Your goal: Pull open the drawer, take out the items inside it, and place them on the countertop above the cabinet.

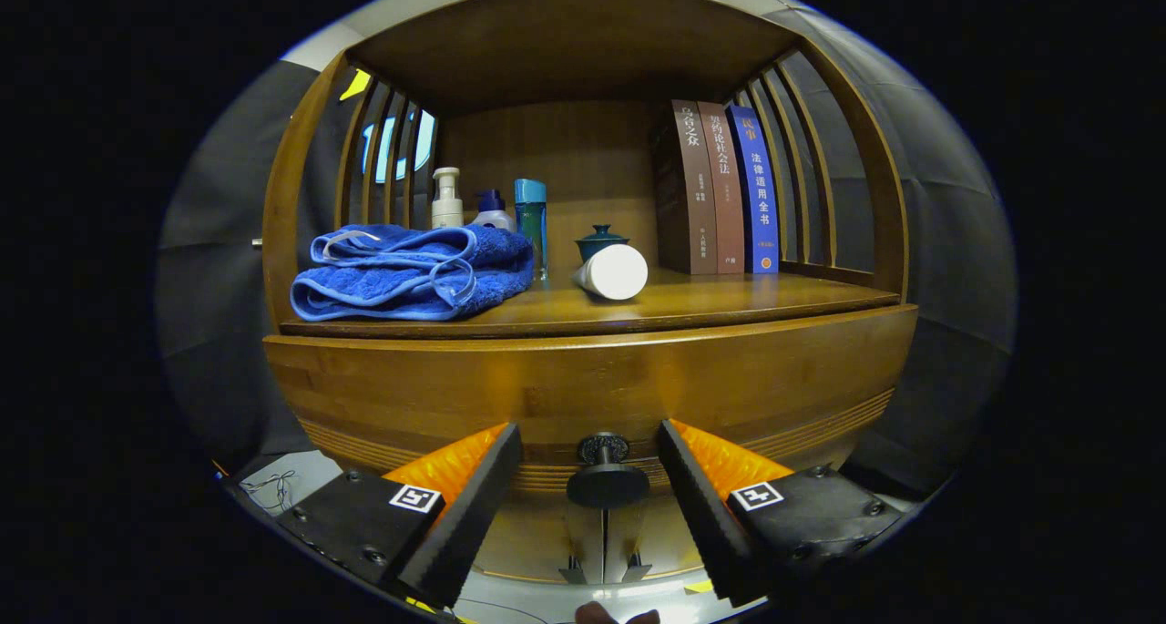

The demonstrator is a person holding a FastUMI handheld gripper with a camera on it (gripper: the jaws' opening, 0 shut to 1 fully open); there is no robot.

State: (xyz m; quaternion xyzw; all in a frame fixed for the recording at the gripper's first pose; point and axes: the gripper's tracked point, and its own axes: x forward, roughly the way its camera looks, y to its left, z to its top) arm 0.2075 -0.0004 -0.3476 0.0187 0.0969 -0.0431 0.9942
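Claw [589, 506] is spread wide around the drawer knob [608, 481], bottom center of frame; drawer [592, 392] looks shut, maybe. Towel [414, 273] and white bottle [612, 271] sit on the bench [729, 298].

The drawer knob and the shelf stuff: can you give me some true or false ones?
1. The drawer knob sits between the fingers of the open hand-held gripper. True.
2. The fingers are squeezing the knob. False: there is a gap on each side.
3. The blue towel lies folded on the countertop. True.
4. The white bottle stands upright. False: it lies on its side, in front of the small teal lidded cup.
5. The three books lie flat in a stack. False: they stand upright.
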